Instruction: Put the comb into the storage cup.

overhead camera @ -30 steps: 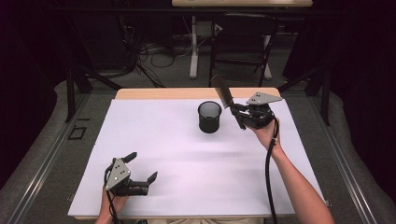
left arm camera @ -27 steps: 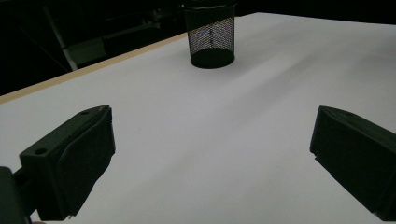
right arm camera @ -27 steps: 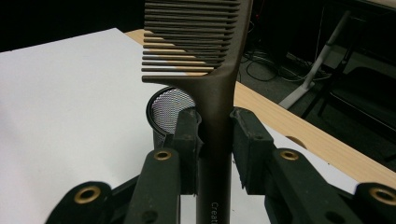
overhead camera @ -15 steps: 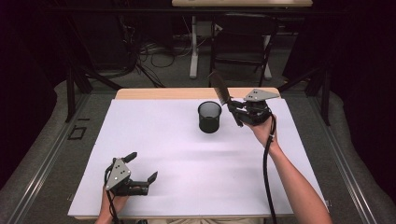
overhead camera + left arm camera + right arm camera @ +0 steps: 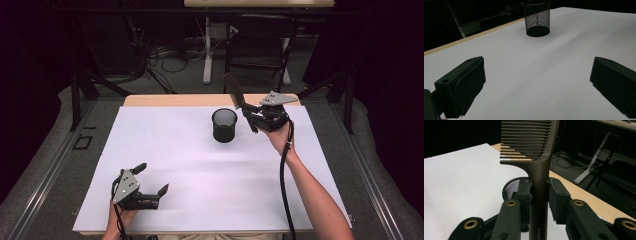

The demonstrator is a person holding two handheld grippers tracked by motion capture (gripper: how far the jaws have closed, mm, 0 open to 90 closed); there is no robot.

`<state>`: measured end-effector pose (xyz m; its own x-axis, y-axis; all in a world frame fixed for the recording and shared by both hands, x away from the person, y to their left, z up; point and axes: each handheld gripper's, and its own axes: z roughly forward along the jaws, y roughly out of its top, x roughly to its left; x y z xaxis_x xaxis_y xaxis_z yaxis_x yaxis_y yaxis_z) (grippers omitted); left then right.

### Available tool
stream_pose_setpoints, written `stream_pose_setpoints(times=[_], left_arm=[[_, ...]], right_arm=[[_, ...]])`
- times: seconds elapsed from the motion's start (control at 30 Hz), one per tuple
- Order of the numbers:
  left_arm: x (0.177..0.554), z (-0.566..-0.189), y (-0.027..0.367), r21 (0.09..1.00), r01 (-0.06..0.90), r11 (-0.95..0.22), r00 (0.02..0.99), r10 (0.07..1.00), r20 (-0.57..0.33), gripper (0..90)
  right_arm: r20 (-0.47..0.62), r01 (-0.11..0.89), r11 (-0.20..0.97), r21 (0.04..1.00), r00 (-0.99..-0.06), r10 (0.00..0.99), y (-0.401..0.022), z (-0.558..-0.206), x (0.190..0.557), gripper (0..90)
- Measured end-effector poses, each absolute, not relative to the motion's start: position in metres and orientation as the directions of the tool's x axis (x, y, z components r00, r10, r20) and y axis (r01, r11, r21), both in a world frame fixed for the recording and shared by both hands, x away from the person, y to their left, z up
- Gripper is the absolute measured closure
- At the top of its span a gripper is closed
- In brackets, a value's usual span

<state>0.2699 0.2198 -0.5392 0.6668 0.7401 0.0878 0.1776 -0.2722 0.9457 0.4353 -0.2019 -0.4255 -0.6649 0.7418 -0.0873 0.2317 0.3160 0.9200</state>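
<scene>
While the right claw (image 5: 248, 114) is clamping the handle of a brown comb (image 5: 234, 90), it is hovering above the far right part of the table (image 5: 165, 150), just right of a black mesh cup (image 5: 224, 125). In the right gripper view the comb (image 5: 537, 157) is standing up between the two black jaws, handle pinched on both sides, teeth pointing to the left of that view, spine on the right; some lettering is showing low on the handle, too cut off to read. The cup (image 5: 512, 187) is sitting just behind the jaws there, its rim partly hidden by them. In the high view the comb is sticking up and leaning away toward the far edge of the table, its tip above the wooden strip past the white sheet; the comb is not touching the cup. The cup is standing upright on the white sheet, toward the far side, a bit right of centre. The left claw (image 5: 152, 179) is resting low at the near left corner of the table, jaws spread wide with nothing between them; in the left gripper view the left claw (image 5: 536, 85) is showing bare white sheet in the gap, with the cup (image 5: 537, 18) well beyond it. The two claws are sitting well apart. A cable (image 5: 285, 190) is trailing from the right claw back along the forearm.
</scene>
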Motion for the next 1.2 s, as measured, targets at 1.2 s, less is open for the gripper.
stream_pose_setpoints(times=[1.2], left_arm=[[0.27, -0.539, 0.22, 0.945, 0.178, -0.274, 0.666, 0.74, 0.089, 0.0]], right_arm=[[-0.079, 0.199, 0.275, 0.941, -0.661, 0.747, -0.189, -0.416, 0.446, 72.8]])
